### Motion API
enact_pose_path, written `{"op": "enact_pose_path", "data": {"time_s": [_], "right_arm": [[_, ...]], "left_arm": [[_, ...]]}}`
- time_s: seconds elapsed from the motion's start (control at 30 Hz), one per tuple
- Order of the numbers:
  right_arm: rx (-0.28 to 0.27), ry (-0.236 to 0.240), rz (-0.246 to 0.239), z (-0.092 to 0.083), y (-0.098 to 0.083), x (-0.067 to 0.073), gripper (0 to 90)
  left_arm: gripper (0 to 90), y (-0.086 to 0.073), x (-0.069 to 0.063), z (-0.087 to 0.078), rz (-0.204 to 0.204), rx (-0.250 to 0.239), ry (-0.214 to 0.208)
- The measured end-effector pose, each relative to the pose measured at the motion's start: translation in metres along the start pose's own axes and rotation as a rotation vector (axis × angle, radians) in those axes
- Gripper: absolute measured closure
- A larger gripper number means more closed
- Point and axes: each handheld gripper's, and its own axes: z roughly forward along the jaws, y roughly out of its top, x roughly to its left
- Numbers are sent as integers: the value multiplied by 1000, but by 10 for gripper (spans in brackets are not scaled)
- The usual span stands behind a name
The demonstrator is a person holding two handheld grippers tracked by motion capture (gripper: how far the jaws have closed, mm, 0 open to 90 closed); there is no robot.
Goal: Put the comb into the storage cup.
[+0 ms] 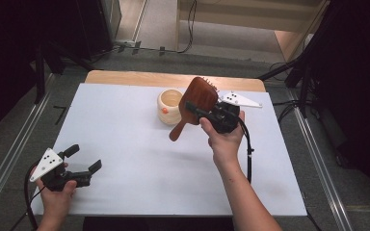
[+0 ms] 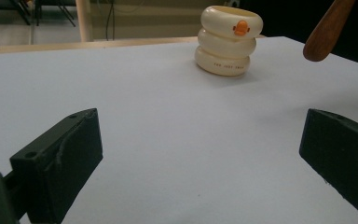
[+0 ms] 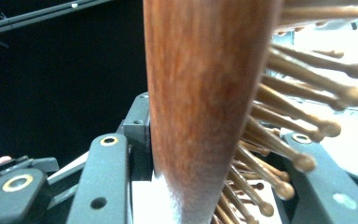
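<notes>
A wooden hairbrush (image 1: 198, 102) hangs in the air just beside a cream ring-stacked cup (image 1: 169, 107), its handle slanting down past the cup toward the white desk (image 1: 125, 144). The right tool (image 1: 207, 113) is clamped across the brush head, one pad on the smooth back and the other among the wooden bristles (image 3: 303, 116), a hold that looks meant to keep the handle free to go into the cup. Well apart from the cup, the left tool (image 1: 85, 159) waits low over the desk, spread wide and holding nothing.
</notes>
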Motion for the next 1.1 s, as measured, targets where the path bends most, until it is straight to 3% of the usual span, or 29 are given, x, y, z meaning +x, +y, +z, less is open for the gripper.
{"op": "enact_pose_path", "data": {"time_s": [1.1], "right_arm": [[-34,-34,-19,11,28,-12,526]], "left_arm": [[0,-4,-1,1,0,-4,-6]]}}
